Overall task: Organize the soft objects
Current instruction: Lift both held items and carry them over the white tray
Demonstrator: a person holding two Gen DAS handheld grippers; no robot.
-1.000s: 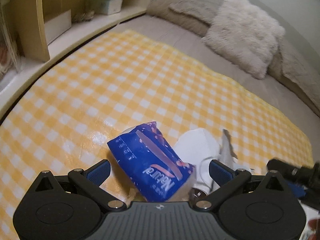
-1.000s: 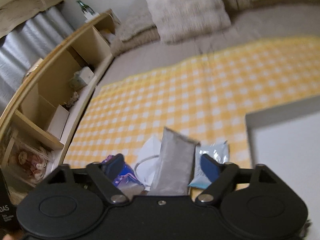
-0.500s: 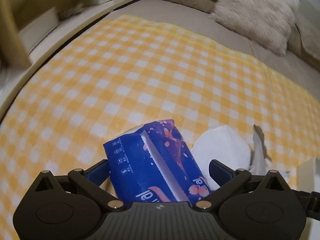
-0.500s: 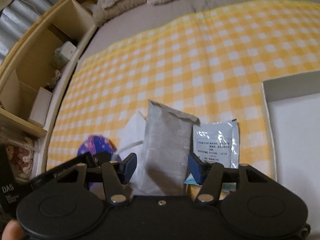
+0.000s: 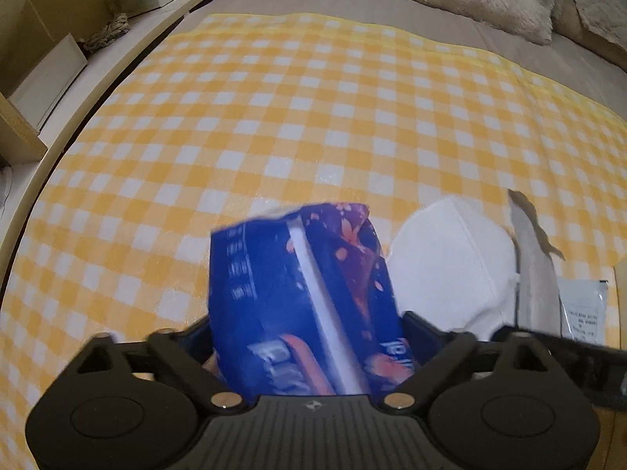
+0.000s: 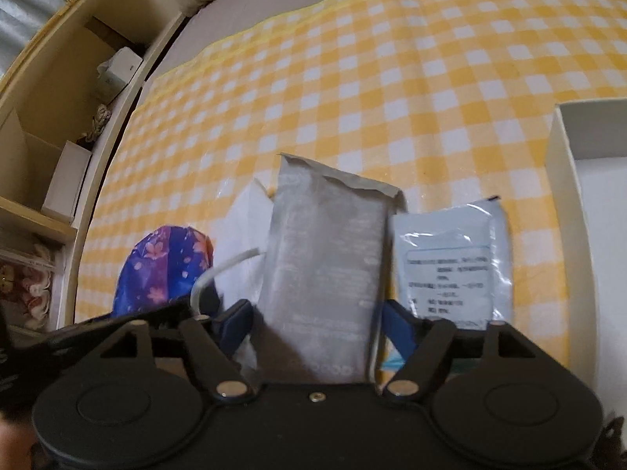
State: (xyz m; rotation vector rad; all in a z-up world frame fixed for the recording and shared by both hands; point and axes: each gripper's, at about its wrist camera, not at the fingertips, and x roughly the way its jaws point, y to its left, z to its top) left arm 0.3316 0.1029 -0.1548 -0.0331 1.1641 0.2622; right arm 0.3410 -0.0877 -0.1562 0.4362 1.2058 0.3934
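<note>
Blue tissue pack (image 5: 305,301) sat squeezed in my closing left tool (image 5: 307,337); right tool (image 6: 315,323) (just opening) straddled the grey pouch (image 6: 325,258), which could slip, I judged.

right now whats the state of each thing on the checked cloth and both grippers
blue tissue pack: sealed, clamped in left hand-held gripper, jaws just closed in
grey pouch: sealed, between right hand-held gripper jaws, which just widened
white mask: lying flat
clear packet: sealed, flat
white box: open
</note>
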